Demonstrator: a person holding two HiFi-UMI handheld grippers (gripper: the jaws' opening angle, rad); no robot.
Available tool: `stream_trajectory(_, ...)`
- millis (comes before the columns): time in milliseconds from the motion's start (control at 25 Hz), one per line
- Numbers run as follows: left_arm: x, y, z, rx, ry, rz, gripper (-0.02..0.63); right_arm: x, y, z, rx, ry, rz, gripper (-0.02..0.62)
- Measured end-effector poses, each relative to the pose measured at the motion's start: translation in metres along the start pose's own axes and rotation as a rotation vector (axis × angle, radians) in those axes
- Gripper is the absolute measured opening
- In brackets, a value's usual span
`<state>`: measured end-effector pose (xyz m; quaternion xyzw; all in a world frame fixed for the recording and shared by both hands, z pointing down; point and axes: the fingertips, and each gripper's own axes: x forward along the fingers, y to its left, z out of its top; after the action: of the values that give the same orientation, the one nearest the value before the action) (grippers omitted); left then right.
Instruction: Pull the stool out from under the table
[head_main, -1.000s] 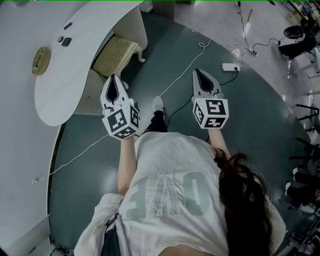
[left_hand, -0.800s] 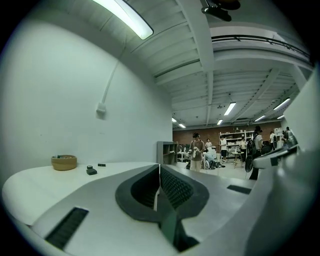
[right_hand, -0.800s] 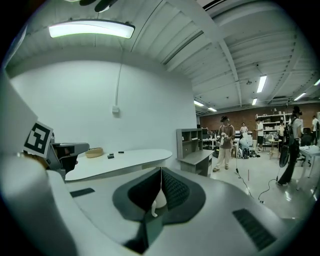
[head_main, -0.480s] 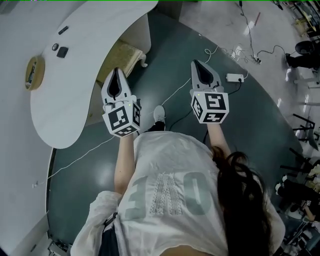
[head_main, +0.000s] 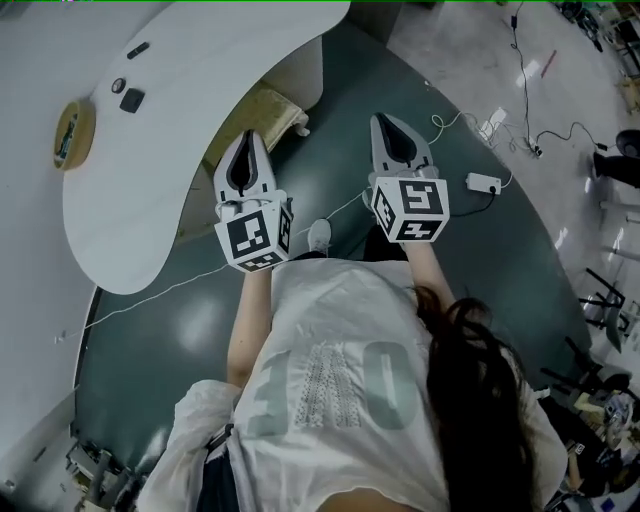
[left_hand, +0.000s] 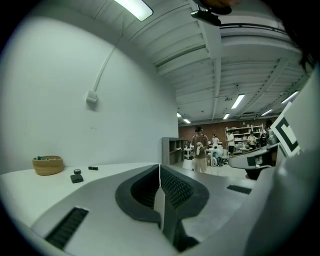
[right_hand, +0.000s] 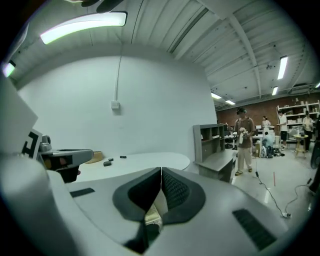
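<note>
Nothing is done yet: the stool (head_main: 272, 110) sits tucked under the white table (head_main: 150, 190), at one o'clock from the left gripper (head_main: 246, 145). That gripper and the right gripper (head_main: 388, 125) both hold their jaws pressed together, empty, clear of the stool. A white cable (head_main: 160, 292) crosses the floor underfoot, and a power strip (head_main: 483, 182) lies at three o'clock.

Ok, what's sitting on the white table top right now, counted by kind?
Woven basket: 1
Small dark pieces: 3 (round puck, square block, flat bar)
Total: 4
</note>
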<state>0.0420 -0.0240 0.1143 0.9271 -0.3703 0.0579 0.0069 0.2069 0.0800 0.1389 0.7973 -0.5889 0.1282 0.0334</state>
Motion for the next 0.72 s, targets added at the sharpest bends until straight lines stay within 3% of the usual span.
stream_trajectory(120, 0.011, -0.001, 0.006, -0.020, -0.020, 0.113, 0.029, 0.027, -0.005, 0.009, -0.034, 0.006, 0.115, 0.031)
stream_trajectory(440, 0.025, -0.007, 0.032, -0.050, -0.073, 0.292, 0.029, 0.068, -0.021, 0.037, -0.054, 0.002, 0.308, 0.031)
stream_trajectory(720, 0.014, 0.012, 0.035, -0.032, -0.092, 0.386, 0.029, 0.080, -0.015, 0.043, -0.040, -0.024, 0.369, 0.031)
